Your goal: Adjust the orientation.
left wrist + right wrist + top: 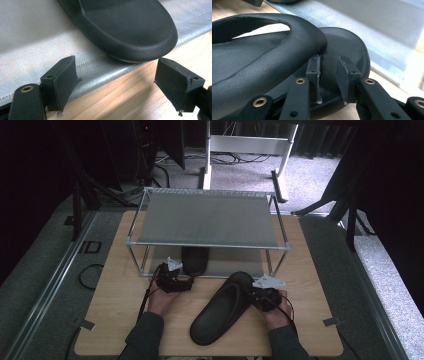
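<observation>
Item: pair of black slide sandals, two-tier shoe rack (210, 220).
- First sandal (130, 27): on the lower shelf; left hand-held gripper (117, 82) released just before it.
- Second sandal (222, 307): on the desk (115, 315); right hand-held gripper (329, 75) clenching its toe rim; apparently not yet shelved.

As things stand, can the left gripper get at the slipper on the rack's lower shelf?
Probably yes: the left gripper is open right before the slipper, whose end overhangs the shelf edge; nothing lies between.
</observation>
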### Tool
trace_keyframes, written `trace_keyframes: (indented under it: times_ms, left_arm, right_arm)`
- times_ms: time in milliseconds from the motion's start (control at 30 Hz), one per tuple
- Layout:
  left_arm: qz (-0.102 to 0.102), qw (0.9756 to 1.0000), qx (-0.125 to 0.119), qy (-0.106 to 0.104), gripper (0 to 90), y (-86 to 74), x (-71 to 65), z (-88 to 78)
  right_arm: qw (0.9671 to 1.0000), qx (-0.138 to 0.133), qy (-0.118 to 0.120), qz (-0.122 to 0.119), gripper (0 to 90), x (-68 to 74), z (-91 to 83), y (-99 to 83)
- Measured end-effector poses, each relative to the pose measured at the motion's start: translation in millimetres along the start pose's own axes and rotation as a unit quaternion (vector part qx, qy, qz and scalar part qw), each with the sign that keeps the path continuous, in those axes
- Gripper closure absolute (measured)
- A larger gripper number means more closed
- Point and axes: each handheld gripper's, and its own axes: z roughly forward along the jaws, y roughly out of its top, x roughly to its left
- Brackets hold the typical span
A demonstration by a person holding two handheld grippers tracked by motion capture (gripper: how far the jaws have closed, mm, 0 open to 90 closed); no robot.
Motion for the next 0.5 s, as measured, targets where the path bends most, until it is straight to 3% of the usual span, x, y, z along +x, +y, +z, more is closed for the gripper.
trace_keyframes:
  times_ms: [300, 333, 500]
  left_arm:
    - [0.000, 1.0000, 0.000, 0.000, 18.4, 0.0, 0.1, 0.0]
    - [0.000, 1.0000, 0.000, 0.000, 18.5, 0.0, 0.1, 0.0]
    - [0.000, 1.0000, 0.000, 0.000, 18.5, 0.0, 0.1, -0.1]
  right_arm:
    - [0.9998, -0.013, 0.000, 0.011, 72.8, -6.2, 20.7, 19.0]
    - [0.9997, -0.014, -0.010, 0.016, 70.7, -8.1, 24.2, 22.8]
    - [0.9991, -0.028, -0.025, 0.022, 60.0, -2.6, 5.7, 21.1]
